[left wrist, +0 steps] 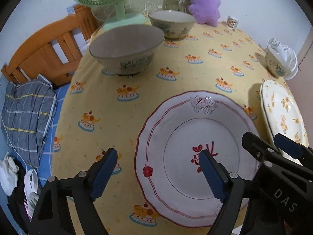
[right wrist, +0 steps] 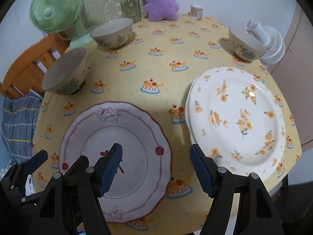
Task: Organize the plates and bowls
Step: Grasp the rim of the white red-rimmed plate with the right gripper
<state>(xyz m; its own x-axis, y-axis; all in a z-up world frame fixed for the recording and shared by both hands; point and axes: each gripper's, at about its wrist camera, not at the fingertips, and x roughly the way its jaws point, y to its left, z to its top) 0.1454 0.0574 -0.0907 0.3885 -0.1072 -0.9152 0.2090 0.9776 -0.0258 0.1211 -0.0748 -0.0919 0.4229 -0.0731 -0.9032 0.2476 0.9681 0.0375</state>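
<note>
A red-rimmed white plate [left wrist: 195, 137] [right wrist: 125, 137] lies at the table's near edge. A yellow-flowered plate [right wrist: 238, 117] [left wrist: 281, 113], apparently stacked on another, lies to its right. Three patterned bowls stand farther back: one near left [left wrist: 127, 49] [right wrist: 64, 72], one far centre [left wrist: 172, 24] [right wrist: 112, 32], one far right [left wrist: 275, 60] [right wrist: 244, 43]. My left gripper [left wrist: 158, 168] is open and empty over the red-rimmed plate's left edge. My right gripper [right wrist: 156, 164] is open and empty between the two plates; it also shows in the left wrist view [left wrist: 270, 145].
A yellow patterned tablecloth [right wrist: 156, 62] covers the round table. At the back stand a green fan [right wrist: 55, 9], a glass jar [right wrist: 131, 6], a purple plush toy [right wrist: 161, 0] and a toothpick holder [right wrist: 196, 11]. A white fan [right wrist: 268, 43] stands right; a wooden chair [left wrist: 45, 52] left.
</note>
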